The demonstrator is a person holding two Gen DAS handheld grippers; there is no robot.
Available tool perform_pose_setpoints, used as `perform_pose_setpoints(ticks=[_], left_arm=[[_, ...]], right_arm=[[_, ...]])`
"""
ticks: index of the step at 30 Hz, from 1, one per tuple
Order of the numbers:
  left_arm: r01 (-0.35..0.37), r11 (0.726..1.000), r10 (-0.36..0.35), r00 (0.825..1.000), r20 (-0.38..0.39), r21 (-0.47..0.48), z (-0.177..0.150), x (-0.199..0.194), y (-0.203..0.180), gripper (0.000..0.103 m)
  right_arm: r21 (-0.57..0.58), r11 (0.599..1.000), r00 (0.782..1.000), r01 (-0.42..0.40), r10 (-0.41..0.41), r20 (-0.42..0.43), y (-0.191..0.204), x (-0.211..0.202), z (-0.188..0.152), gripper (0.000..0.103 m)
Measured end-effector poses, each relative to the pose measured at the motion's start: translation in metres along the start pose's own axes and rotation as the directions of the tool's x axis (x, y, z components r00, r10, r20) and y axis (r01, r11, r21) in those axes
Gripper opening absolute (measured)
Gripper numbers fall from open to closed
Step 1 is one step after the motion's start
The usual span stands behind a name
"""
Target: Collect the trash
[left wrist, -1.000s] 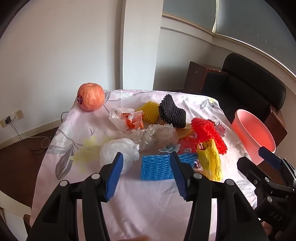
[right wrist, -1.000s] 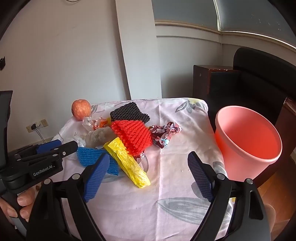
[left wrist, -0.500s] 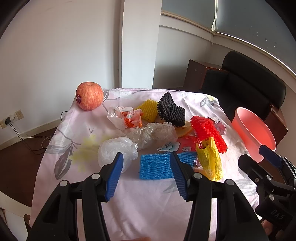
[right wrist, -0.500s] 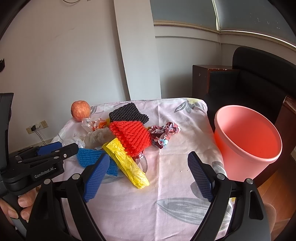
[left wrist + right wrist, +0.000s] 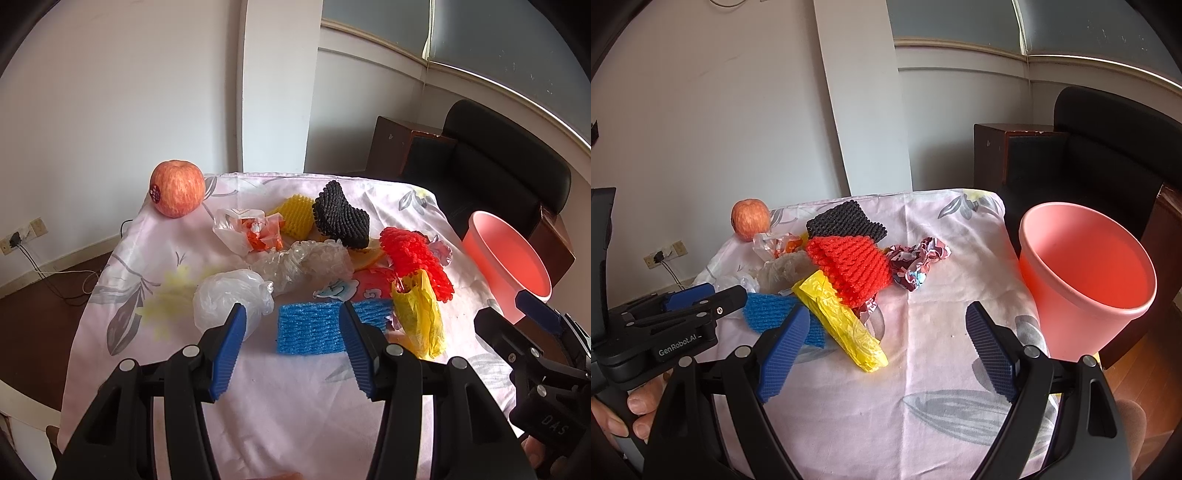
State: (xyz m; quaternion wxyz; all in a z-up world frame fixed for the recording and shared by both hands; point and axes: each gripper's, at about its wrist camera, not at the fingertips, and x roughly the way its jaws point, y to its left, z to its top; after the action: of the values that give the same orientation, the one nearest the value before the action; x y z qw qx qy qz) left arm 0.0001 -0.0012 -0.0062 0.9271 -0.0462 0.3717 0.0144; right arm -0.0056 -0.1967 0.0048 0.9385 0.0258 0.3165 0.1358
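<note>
Trash is heaped on the cloth-covered table [image 5: 280,417], and the pink bin [image 5: 1086,280] is taken as the landmark: it stands just off the table's edge, and nothing can be seen inside it. All of the pile lies on the far side of the table from the bin's rim. Nearest the bin a crumpled patterned wrapper [image 5: 919,262] is noted; beyond it the red foam net [image 5: 849,269] rests on the yellow plastic bag [image 5: 846,325]; further still lie the black foam net [image 5: 846,221], the blue foam net [image 5: 314,328], bubble wrap [image 5: 306,262] and a white plastic bag [image 5: 229,299]. An apple [image 5: 177,192] sits furthest from the bin and is judged not to be trash.

The left gripper [image 5: 291,343] is held above the table with its jaws apart and nothing between them — the blue foam net lies directly ahead. The right gripper [image 5: 886,350] is likewise spread wide and empty, between the yellow plastic bag and the bin.

No item is judged collected yet. For a sound first pick, a single piece should be taken, not the heap: the blue foam net is flat, so the fingers would have to be lowered onto the cloth and closed across its near edge. Light nets and film are likely to snag neighbours — a slow lift is advised. Release should be made over the bin's mouth.
</note>
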Motion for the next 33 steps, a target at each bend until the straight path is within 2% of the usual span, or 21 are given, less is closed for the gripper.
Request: perform_pose_setpoints(ticks=[33], left_arm=[[0.000,1.000,0.000,1.000,-0.004,0.007,-0.0047,-0.0002,-0.0078,0.052]], right_arm=[[0.018,1.000,1.000,-0.006,0.006,-0.008,-0.0002,0.0004,-0.0014,0.087]])
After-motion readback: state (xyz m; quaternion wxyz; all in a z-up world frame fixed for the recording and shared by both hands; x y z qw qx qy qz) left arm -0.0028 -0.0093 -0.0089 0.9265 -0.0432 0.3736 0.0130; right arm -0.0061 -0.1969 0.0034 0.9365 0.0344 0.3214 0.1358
